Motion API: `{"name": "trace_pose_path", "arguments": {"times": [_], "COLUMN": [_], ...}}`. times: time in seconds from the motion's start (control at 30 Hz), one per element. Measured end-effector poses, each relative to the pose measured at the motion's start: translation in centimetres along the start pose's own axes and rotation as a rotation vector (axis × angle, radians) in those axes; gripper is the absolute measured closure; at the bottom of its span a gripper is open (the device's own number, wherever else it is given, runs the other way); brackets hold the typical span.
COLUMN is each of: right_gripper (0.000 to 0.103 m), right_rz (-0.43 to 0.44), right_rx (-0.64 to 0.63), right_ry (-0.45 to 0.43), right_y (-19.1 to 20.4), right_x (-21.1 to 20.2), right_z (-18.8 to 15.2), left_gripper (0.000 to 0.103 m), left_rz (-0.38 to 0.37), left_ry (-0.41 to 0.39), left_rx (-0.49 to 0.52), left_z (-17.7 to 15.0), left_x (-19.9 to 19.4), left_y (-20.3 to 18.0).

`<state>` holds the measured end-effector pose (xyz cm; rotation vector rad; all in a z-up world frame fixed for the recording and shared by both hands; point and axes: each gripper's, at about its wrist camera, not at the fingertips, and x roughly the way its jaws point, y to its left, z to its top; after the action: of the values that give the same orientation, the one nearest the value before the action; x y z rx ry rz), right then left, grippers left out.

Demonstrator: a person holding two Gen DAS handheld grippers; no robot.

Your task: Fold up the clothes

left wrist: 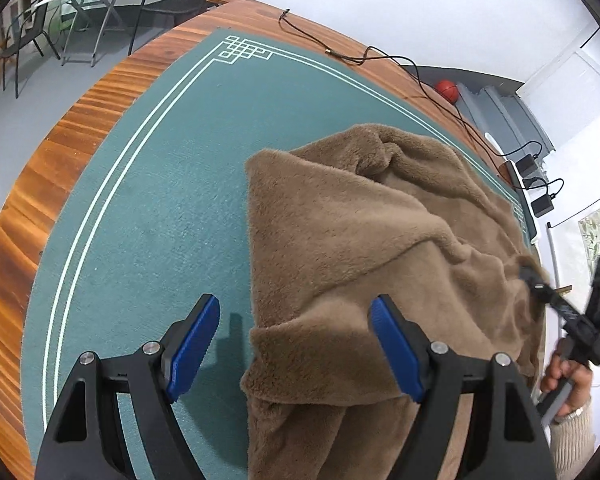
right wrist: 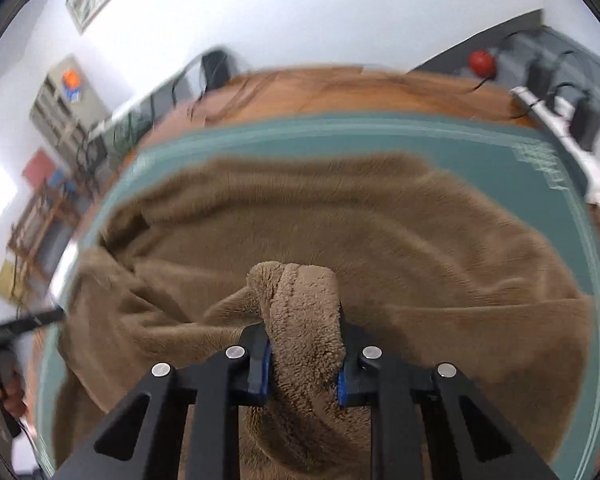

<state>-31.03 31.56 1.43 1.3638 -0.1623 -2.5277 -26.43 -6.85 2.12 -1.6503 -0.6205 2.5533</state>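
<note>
A brown fleece garment (left wrist: pixel 360 240) lies bunched on a green mat (left wrist: pixel 160 200); it also fills the right wrist view (right wrist: pixel 340 232). My left gripper (left wrist: pixel 296 344) is open and empty, its blue pads straddling the garment's left folded edge just above it. My right gripper (right wrist: pixel 304 344) is shut on a thick fold of the brown garment and lifts it; in the left wrist view it shows at the garment's right edge (left wrist: pixel 540 284). The right wrist view is blurred by motion.
The mat lies on a wooden table (left wrist: pixel 60 160) with black cables (left wrist: pixel 380 56) and chargers (left wrist: pixel 540 200) along its far edge. A red ball (left wrist: pixel 447 90) sits beyond the table. Chairs (left wrist: pixel 172 0) stand on the floor at the back left.
</note>
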Motion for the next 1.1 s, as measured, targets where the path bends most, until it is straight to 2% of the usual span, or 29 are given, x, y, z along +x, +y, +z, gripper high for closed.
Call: {"name": "trace_pose_path", "arguments": {"times": [0.17,0.3,0.4,0.57,0.63,0.67,0.73,0.77,0.8,0.97,1.1], "right_gripper": [0.08,0.08,0.08,0.079,0.079,0.076,0.058,0.042,0.038,0.038,0.038], "right_rz": [-0.045,-0.178,-0.244,-0.276,-0.288,-0.292,-0.32,-0.334,-0.348,-0.404,-0.341], "right_rx": [0.092,0.143,0.193,0.242,0.253,0.258,0.251,0.248,0.244,0.174,0.111], "right_ry": [-0.156,-0.23,-0.232,-0.129,-0.098,-0.085,-0.088,-0.09,-0.092,-0.118,-0.081], "right_y": [-2.0,-3.9,-5.4,-7.2,-7.6,-7.8,-7.9,-8.0,-8.1,-7.0,-5.6], "right_x": [-6.3,-9.8,-11.0,-9.0,-7.7,-7.3,-7.3,-7.4,-7.4,-8.3,-6.8], "right_z": [0.1,-1.2,-2.8,-5.2,-5.8,-6.1,-6.4,-6.5,-6.6,-6.4,-6.6], "left_gripper": [0.021,0.021,0.021,0.021,0.021,0.021,0.021,0.021,0.021,0.021,0.021], "left_rz": [-0.009,-0.023,-0.039,-0.055,-0.028,-0.006,0.038,0.056,0.072,0.101,0.091], "left_ry": [-0.024,-0.04,-0.046,-0.02,-0.008,-0.002,0.013,0.021,0.028,0.019,-0.026], "left_rx": [0.026,0.06,0.088,0.161,0.206,0.228,0.253,0.263,0.271,0.273,0.342], "left_z": [0.8,1.1,1.0,0.4,0.2,0.1,0.1,0.1,0.2,0.0,-0.7], "left_x": [-0.4,-0.7,-0.8,0.7,2.0,2.8,4.2,4.8,5.2,5.0,3.7], "left_y": [-1.5,-3.2,-4.7,-7.7,-9.0,-9.5,-9.9,-9.9,-9.8,-9.8,-11.8]}}
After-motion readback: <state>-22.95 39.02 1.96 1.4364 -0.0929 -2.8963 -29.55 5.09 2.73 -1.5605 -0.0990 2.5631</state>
